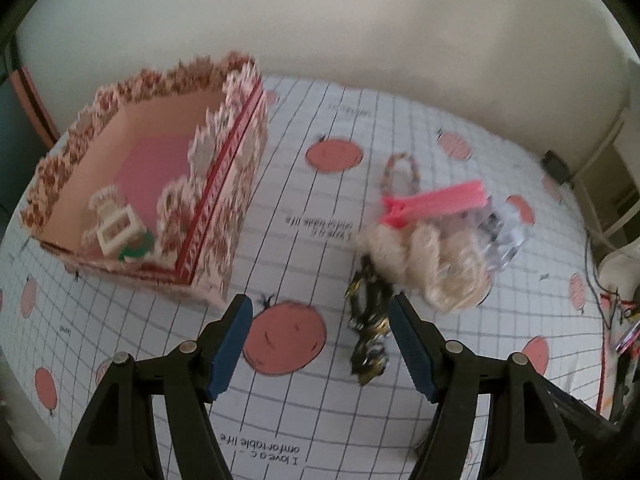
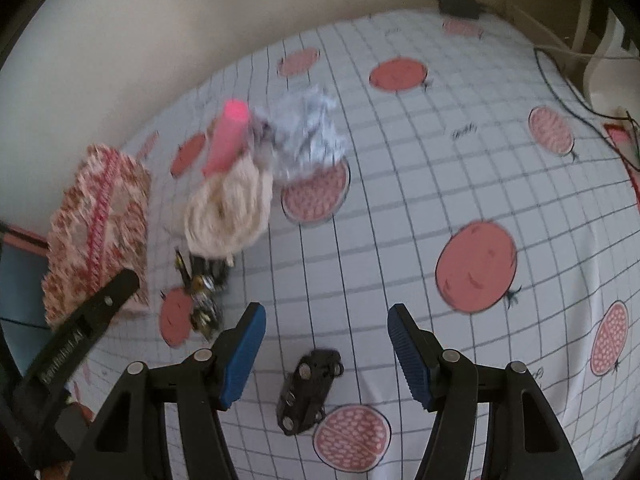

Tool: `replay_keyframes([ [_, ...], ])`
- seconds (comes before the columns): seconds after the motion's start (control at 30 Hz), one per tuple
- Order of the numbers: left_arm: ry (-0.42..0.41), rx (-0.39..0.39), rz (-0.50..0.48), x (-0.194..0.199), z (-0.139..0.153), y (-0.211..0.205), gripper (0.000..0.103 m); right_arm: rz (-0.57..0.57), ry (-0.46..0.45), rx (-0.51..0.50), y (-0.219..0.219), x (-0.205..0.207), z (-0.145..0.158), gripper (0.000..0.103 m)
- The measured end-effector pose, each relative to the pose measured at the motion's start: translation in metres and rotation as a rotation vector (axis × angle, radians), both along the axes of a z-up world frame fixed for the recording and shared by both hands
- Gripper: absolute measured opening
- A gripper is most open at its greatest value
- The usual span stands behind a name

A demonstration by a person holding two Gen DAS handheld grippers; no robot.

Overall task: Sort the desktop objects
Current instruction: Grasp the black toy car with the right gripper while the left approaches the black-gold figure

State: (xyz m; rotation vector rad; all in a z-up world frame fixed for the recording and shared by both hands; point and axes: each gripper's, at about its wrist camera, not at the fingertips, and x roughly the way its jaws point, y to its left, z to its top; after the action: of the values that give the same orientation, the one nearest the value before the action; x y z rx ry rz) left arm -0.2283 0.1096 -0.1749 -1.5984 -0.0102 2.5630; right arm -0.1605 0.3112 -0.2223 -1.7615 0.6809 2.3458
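While both grippers hang open, the left gripper [image 1: 320,312] straddles the black-and-gold metal clip [image 1: 370,328] at its one o'clock; the right gripper [image 2: 326,320] brackets the small black toy car [image 2: 310,390], six o'clock, untouched.

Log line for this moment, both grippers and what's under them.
left gripper: open, above black-gold clip | right gripper: open, above black toy car | patterned box: holds small items | nothing held

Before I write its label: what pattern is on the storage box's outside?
Red floral print on cream, with a red band, on the box; clearest in the left wrist view.
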Motion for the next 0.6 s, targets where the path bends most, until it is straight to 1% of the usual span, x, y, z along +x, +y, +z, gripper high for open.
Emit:
replay_keyframes([
  [0.1, -0.046, -0.006, 0.016, -0.002, -0.008, -0.004, 0.072, 0.009, -0.06, -0.047, -0.008, 0.002, -0.015, 0.067],
  [0.17, -0.072, -0.008, 0.025, -0.002, -0.012, -0.007, 0.072, 0.025, -0.081, -0.057, -0.016, 0.003, -0.02, 0.067],
  [0.27, -0.099, -0.002, 0.047, -0.004, -0.017, -0.012, 0.072, 0.055, -0.083, -0.036, -0.028, 0.005, -0.021, 0.067],
  [0.4, -0.129, 0.004, 0.067, -0.006, -0.023, -0.018, 0.072, 0.071, -0.112, -0.064, -0.036, 0.009, -0.028, 0.067],
  [0.47, -0.135, 0.01, 0.072, -0.007, -0.023, -0.02, 0.072, 0.069, -0.124, -0.051, -0.038, 0.011, -0.031, 0.065],
  [0.53, -0.141, 0.018, 0.078, -0.007, -0.024, -0.021, 0.072, 0.059, -0.132, -0.039, -0.039, 0.011, -0.032, 0.059],
  [0.6, -0.148, 0.021, 0.084, -0.008, -0.025, -0.022, 0.072, 0.054, -0.133, -0.026, -0.039, 0.013, -0.033, 0.056],
])
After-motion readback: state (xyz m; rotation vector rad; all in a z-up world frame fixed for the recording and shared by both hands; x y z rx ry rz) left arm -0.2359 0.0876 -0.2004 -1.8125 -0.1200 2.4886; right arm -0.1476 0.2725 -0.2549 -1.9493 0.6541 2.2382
